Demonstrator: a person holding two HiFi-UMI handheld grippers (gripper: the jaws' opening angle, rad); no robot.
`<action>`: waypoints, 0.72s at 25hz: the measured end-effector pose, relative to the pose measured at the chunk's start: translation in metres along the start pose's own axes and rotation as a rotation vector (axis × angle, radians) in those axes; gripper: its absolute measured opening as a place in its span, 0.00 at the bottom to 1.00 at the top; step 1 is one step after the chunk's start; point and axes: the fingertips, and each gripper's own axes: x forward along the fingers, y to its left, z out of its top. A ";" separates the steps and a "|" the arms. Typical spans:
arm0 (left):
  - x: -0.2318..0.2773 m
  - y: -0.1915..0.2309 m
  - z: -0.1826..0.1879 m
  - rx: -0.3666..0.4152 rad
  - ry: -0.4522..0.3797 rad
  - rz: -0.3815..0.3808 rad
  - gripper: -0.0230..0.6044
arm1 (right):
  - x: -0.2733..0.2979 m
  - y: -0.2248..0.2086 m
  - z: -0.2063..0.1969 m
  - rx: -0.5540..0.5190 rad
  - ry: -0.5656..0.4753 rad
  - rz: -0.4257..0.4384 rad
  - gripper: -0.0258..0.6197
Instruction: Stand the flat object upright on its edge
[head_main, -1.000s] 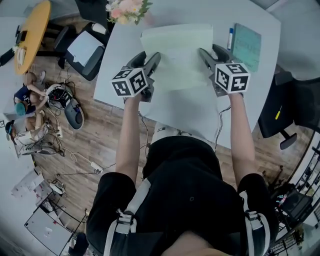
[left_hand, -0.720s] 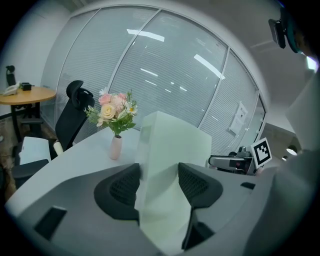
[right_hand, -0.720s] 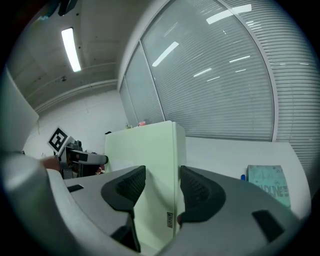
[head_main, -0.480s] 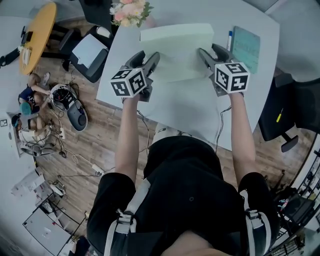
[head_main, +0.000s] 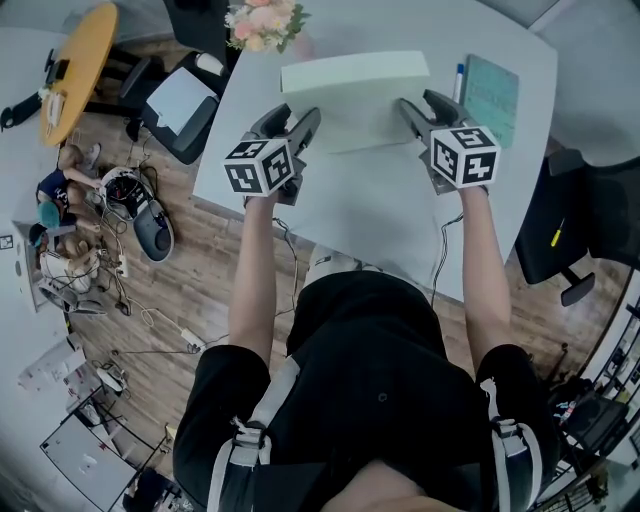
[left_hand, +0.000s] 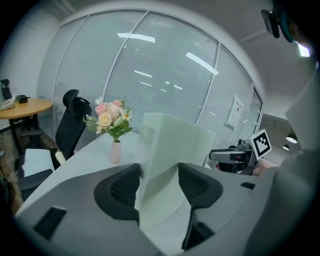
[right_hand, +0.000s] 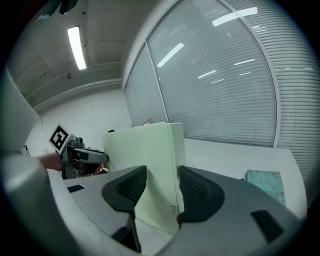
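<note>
- Left gripper (left_hand: 159, 175) clamps the upright pale green board (left_hand: 170, 150).
- Right gripper (right_hand: 162, 182) has its jaws closing on the board's other end.
- Vase (left_hand: 116, 151), frame left, holds flowers (left_hand: 109, 119).

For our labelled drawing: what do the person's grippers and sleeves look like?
The left gripper and right gripper: grey, black ribbed pads, each with a white cube of black square markers; a cable trails from the right one. Short black sleeves. Right jaws are closing on the pale green board.
</note>
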 end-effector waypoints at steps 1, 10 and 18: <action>-0.001 0.000 -0.002 -0.002 0.002 0.002 0.44 | -0.001 0.001 -0.001 -0.002 0.000 0.002 0.36; -0.014 -0.003 -0.017 -0.013 0.004 0.009 0.44 | -0.011 0.010 -0.010 0.002 -0.002 0.006 0.34; -0.025 -0.009 -0.026 -0.008 -0.004 -0.007 0.44 | -0.020 0.014 -0.019 0.006 0.002 -0.004 0.34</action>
